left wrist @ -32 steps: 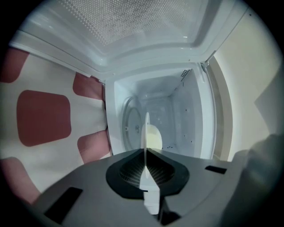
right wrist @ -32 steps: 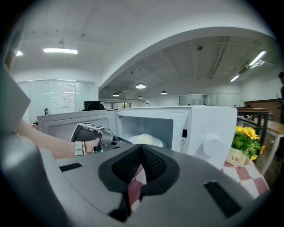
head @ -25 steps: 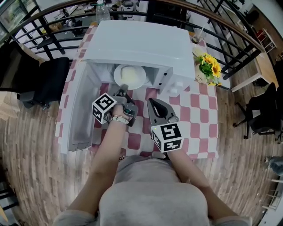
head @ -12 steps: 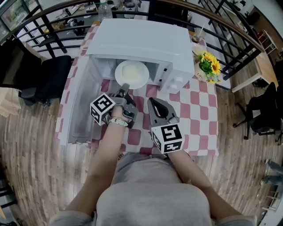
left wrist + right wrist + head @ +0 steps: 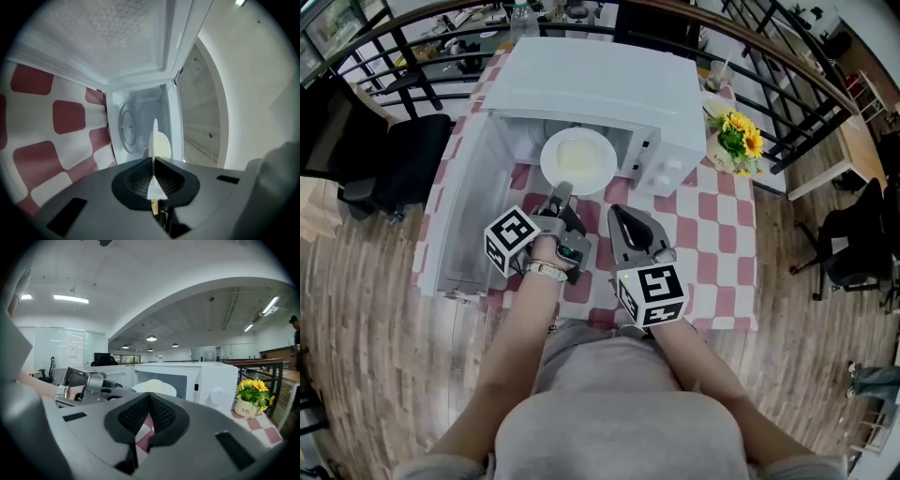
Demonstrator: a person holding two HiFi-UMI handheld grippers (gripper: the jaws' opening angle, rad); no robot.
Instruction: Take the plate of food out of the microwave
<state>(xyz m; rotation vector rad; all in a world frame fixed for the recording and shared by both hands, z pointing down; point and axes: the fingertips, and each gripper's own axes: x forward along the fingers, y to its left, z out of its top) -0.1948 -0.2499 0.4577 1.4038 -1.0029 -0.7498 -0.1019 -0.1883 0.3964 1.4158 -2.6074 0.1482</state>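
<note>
A white plate [image 5: 578,159] with a pale mound of food sticks out of the open white microwave [image 5: 600,84], about half past its front opening. My left gripper [image 5: 562,191] is shut on the plate's near rim. In the left gripper view the plate [image 5: 153,140] shows edge-on between the pads, with the glass turntable [image 5: 126,129] in the cavity behind it. My right gripper [image 5: 620,217] is shut and holds nothing, just right of the left one over the checked cloth. The right gripper view shows the plate [image 5: 154,386] in front of the microwave [image 5: 211,380], beyond my shut right gripper [image 5: 150,401].
The microwave door [image 5: 469,216] hangs open to the left, reaching the table's front edge. A pot of yellow flowers [image 5: 736,141] stands right of the microwave. The red-and-white checked tablecloth [image 5: 712,244] covers the table. Black railings and chairs ring it.
The left gripper has drawn back toward me with the plate, which now stands further out of the microwave. The right gripper has barely moved.
</note>
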